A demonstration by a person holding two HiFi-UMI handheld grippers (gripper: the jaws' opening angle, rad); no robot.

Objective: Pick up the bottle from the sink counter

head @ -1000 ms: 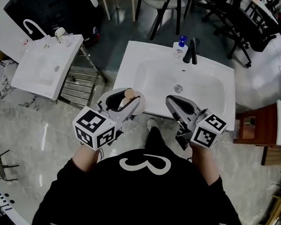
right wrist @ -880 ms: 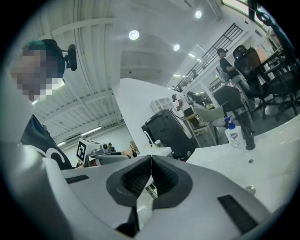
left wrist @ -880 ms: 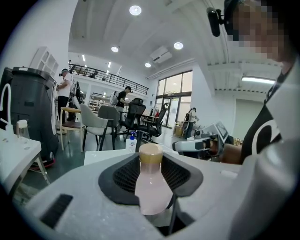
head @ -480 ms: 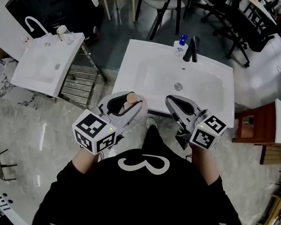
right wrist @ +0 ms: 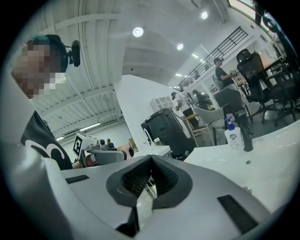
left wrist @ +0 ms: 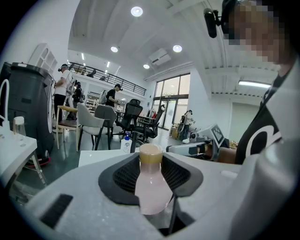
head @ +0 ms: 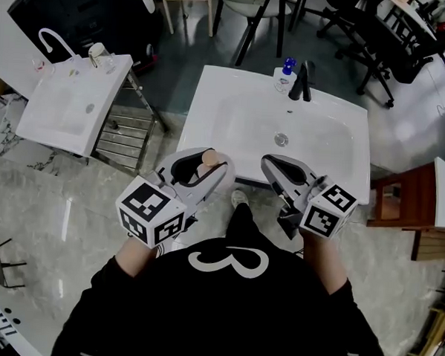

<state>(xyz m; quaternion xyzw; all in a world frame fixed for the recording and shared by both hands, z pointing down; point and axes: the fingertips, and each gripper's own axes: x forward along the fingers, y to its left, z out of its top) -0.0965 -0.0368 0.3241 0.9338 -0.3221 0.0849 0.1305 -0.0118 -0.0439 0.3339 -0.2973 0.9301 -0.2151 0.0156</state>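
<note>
Hardly anything has shifted in the last second: the left gripper (left wrist: 151, 158) stays at the front edge of the washbasin surface (head: 212, 91), jaws pinching the small pink bottle (left wrist: 151, 185). The right gripper (right wrist: 150, 161) is empty, jaws pressed together, so the pick-up looks done.

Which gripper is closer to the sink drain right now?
Right. The right gripper hovers just short of the drain; the left gripper, holding the pink bottle, is farther off, left of it.
</note>
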